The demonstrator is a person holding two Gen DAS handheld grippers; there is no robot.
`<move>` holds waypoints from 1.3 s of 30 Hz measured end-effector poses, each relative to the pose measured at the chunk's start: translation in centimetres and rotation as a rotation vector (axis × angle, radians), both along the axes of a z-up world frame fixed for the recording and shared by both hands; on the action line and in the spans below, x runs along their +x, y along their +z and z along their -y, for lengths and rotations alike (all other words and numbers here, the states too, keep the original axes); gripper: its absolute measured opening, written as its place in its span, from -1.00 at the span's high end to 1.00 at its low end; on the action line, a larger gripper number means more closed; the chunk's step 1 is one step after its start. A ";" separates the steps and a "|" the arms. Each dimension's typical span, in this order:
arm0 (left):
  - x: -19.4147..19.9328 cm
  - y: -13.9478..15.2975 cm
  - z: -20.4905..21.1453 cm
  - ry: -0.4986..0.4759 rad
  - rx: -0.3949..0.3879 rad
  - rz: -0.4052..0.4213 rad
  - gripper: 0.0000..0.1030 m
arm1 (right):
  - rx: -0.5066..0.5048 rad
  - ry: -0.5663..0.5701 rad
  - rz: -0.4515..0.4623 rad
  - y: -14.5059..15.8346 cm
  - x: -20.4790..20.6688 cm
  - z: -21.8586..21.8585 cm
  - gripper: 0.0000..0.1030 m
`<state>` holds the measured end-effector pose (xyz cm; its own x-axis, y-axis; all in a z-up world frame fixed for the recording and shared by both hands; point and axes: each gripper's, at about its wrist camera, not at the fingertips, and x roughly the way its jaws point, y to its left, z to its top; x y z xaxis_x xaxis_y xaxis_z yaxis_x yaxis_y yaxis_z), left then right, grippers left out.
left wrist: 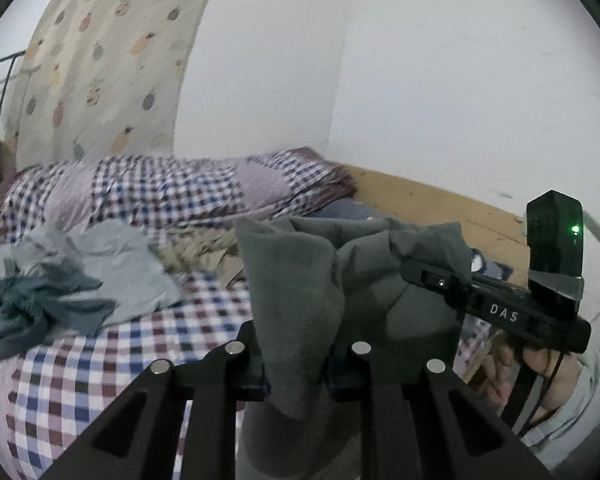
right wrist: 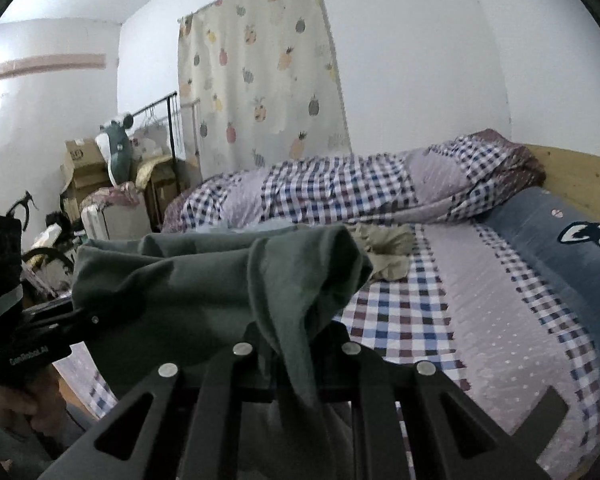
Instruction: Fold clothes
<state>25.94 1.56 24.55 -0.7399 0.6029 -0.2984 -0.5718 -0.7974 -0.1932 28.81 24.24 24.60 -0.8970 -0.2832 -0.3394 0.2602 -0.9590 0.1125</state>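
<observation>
Both grippers clamp the grey garment [left wrist: 292, 300] up over the checked bed [left wrist: 100, 360]: left gripper [left wrist: 296, 376], right gripper [right wrist: 296, 368], top edge spanning side-to-side between them, body hanging below.

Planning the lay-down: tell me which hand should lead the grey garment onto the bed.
Right, probably. Both grippers pinch the grey garment, but the right view faces bare checked sheet; the left faces a heap of blue clothes.
</observation>
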 end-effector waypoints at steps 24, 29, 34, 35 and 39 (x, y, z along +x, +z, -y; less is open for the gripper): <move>-2.2 10.9 -20.5 -0.293 0.088 -0.056 0.64 | 0.083 -0.227 -0.156 14.8 6.0 -18.9 0.77; -5.0 10.4 -24.7 -0.306 0.095 -0.021 0.64 | 0.121 -0.262 -0.153 15.0 3.7 -23.1 0.77; -10.2 7.3 -28.7 -0.306 0.078 0.058 0.64 | 0.131 -0.284 -0.116 13.0 -0.7 -26.9 0.77; -11.3 6.4 -29.6 -0.304 0.068 0.073 0.64 | 0.125 -0.285 -0.101 12.2 -1.9 -27.6 0.77; -16.6 2.1 -32.9 -0.283 0.018 0.149 0.64 | 0.096 -0.287 -0.025 8.1 -7.2 -30.5 0.77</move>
<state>9.34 34.42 26.69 -0.4909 0.7849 -0.3781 -0.7349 -0.6061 -0.3042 21.57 54.78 32.72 -0.9442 0.0154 -0.3289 -0.0213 -0.9997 0.0144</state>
